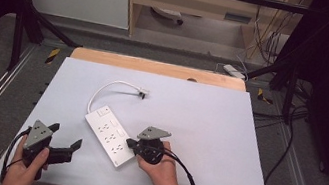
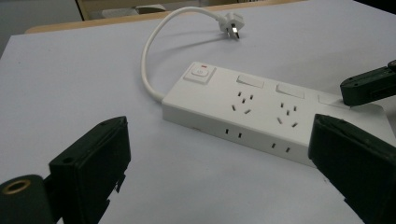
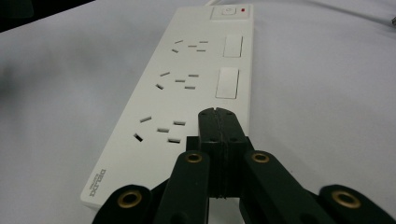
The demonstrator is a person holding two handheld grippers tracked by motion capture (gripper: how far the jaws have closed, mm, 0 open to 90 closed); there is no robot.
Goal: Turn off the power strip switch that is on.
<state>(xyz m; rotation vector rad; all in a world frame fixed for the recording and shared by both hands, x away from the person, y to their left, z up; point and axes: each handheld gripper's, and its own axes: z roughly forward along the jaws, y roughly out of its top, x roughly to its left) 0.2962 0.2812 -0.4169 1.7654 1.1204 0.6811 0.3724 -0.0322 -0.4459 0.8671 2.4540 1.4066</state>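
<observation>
1 white strip [image 3: 182,88], 3 socket sets, logo unreadable; right gripper [image 3: 218,122] pressed together over it, left gripper [image 2: 219,172] spread wide.

a grey brand mark, not clearly legible, on the power strip [image 3: 140,116].

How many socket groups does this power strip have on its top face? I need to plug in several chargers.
3, in a row along the power strip: one beside the switch, one mid-strip, one at the far end beside the shut right gripper.

Smooth white plastic power strip [image 2: 261,112], matt pale table [image 1: 210,110], wooden edge [image 1: 156,67]
</observation>
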